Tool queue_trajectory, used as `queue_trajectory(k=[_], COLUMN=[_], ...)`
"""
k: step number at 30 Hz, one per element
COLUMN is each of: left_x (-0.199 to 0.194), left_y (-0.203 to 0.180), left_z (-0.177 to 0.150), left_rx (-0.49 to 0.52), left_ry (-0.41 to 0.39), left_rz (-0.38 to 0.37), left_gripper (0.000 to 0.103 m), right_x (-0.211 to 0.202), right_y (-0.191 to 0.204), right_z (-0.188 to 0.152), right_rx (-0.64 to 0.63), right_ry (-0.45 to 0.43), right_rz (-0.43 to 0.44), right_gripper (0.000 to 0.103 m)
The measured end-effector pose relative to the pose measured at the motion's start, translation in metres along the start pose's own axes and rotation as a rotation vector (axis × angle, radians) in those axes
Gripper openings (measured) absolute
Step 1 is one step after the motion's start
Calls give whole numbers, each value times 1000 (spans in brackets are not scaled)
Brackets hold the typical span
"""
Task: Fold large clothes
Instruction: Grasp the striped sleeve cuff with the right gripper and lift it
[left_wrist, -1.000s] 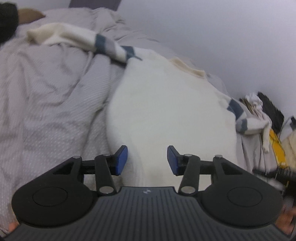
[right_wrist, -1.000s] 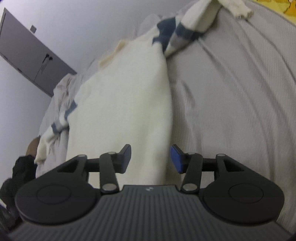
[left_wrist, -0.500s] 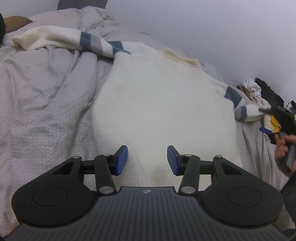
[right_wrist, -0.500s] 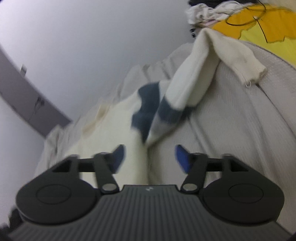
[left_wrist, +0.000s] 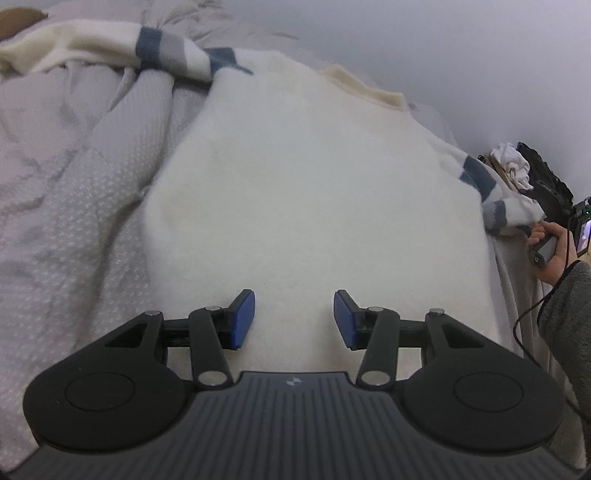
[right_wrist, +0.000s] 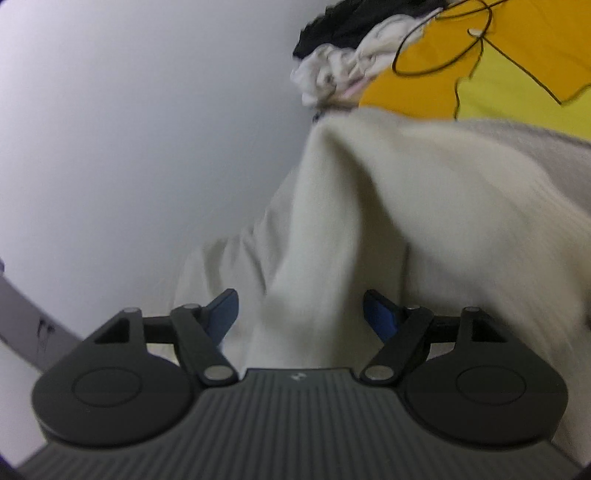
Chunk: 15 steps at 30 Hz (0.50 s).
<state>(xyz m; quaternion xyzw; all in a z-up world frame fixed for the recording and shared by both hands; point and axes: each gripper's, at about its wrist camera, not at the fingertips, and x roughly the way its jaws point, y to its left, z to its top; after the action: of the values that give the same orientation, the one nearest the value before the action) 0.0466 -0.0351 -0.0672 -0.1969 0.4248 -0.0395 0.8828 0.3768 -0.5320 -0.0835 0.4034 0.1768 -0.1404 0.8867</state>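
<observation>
Duvet (left_wrist: 74, 177): one, grey, rumpled, covering the bed.
Sweater (left_wrist: 306, 192): one, cream, flat on the duvet; two sleeves (each blue-and-grey banded).
Left gripper (left_wrist: 294, 319): fingers spread above the hem, holding nothing.
Right gripper (right_wrist: 301, 314): spread around the right sleeve (right_wrist: 369, 221), not pinching.

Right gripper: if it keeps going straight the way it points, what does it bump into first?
Most likely the cream sleeve of the sweater. The right gripper is open, and the sleeve fabric already bunches between its fingers. How close it is remains hard to judge, since the picture is blurred.
</observation>
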Motion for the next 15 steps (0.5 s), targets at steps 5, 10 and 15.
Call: queue_trajectory(k=[5, 10, 15], left_x=[16, 21, 17], left_y=[0, -1, 3], left_z=[8, 11, 12], left_rx=[-17, -21, -40], left_ry=[20, 27, 19], left_rz=[2, -13, -33], left_gripper=[53, 53, 53], right_x=[6, -8, -26], right_y=[-9, -18, -11], right_z=[24, 57, 83], right_rx=[73, 136, 78], right_ry=[-174, -309, -361], right_rz=[-46, -26, -27], right_gripper=[74, 64, 29])
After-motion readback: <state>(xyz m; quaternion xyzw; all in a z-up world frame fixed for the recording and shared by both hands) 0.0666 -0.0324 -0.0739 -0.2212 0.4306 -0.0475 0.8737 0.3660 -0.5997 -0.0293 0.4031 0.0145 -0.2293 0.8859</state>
